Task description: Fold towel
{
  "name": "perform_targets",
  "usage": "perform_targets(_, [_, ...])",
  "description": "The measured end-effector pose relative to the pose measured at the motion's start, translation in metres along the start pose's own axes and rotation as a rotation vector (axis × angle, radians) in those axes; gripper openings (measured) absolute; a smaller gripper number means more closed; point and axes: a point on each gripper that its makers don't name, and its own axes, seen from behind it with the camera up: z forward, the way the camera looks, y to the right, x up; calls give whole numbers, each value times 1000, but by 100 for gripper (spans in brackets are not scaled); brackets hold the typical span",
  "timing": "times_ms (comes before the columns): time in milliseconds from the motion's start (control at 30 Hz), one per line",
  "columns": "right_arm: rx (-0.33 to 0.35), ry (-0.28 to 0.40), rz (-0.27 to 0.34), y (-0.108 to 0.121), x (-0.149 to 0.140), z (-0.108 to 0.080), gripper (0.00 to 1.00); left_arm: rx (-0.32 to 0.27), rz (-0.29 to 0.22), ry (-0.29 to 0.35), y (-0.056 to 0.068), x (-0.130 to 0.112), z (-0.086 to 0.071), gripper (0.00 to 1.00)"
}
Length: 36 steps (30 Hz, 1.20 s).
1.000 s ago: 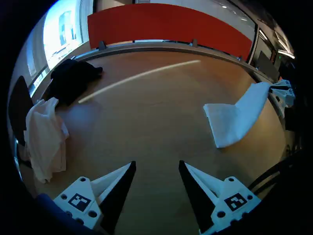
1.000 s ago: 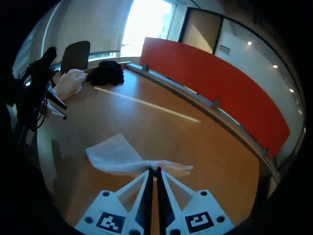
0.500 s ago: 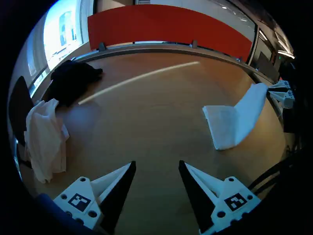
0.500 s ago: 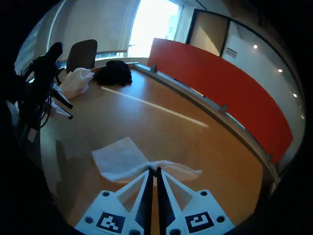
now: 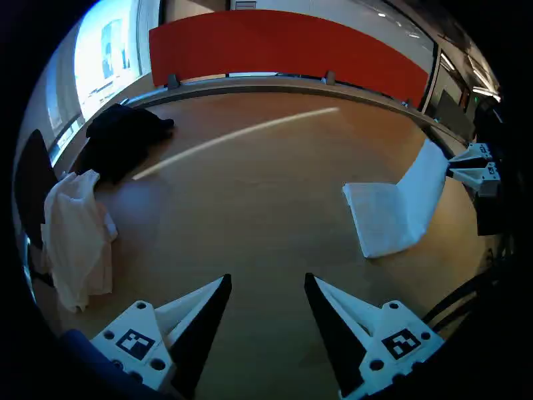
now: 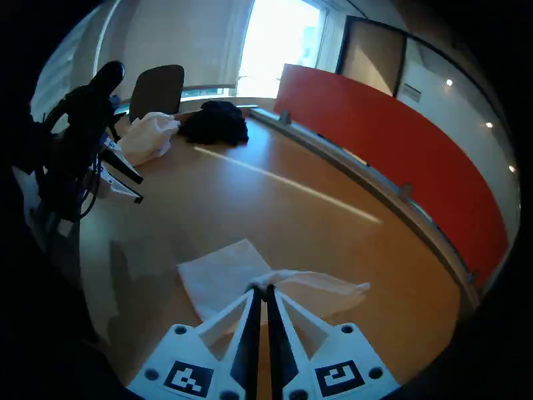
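Drawing the lifted edge of the single white towel farther back over its flat half than a second ago, clamping it tight in the right gripper. Lying on the smooth wooden table. Holding the left gripper wide, gripping nothing. Sitting beyond: one crumpled pale cloth, one dark heap, possibly clothing.
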Motion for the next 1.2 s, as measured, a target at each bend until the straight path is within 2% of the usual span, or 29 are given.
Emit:
perform_targets(333, [80,-17,-12,-36,-1,24,6,5,-13,5,-3,-2,-4,80])
perform_targets(433, [99,-26,-13,-46,-3,31,10,7,-17,4,-4,-3,-4,81])
perform_targets(500, [105,-34,-11,-51,-6,34,22,8,-18,4,-5,-4,-4,81])
perform_targets(600, [108,-45,0,-53,-10,35,54,9,-19,3,-6,-5,-4,80])
perform_targets(633, [108,-46,5,-53,-11,35,59,9,-18,4,-7,-5,-4,80])
perform_targets(767, [102,-46,23,-50,-13,31,63,8,-19,3,-8,-5,-4,81])
perform_targets(1200, [71,-60,43,-40,-28,23,64,6,-15,7,-7,-4,-5,81])
